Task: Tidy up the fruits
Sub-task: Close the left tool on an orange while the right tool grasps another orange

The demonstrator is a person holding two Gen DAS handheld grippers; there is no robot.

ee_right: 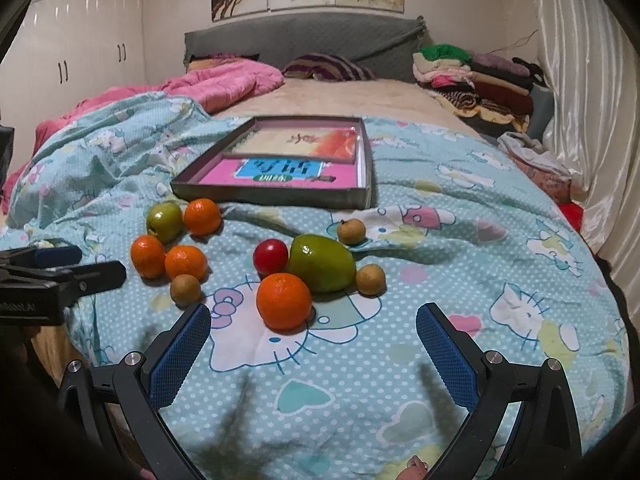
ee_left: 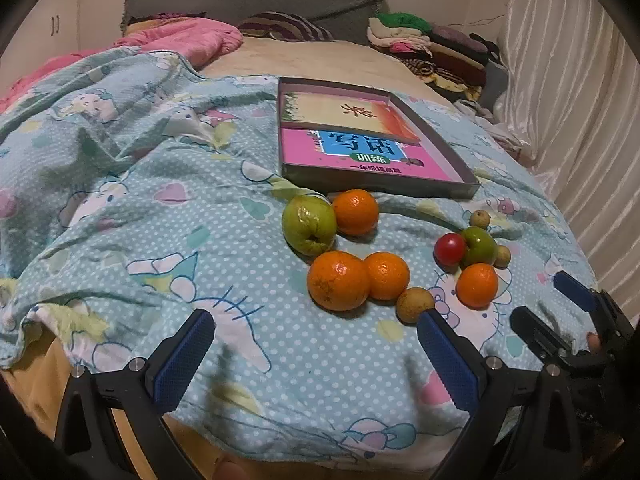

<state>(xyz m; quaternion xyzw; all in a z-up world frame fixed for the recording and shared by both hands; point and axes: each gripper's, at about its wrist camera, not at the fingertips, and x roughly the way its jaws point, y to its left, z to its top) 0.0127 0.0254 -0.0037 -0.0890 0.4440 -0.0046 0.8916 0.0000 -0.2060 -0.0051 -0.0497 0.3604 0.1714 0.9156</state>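
Two tools, left tool (ee_left: 316,356) and right tool (ee_right: 314,350), spread wide, holding nothing, fruits ahead near blanket (ee_right: 460,260) edge

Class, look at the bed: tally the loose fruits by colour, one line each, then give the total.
Orange fruits: 4
Green fruits: 2
Red fruit: 1
Small brown fruits: 3
Total: 10
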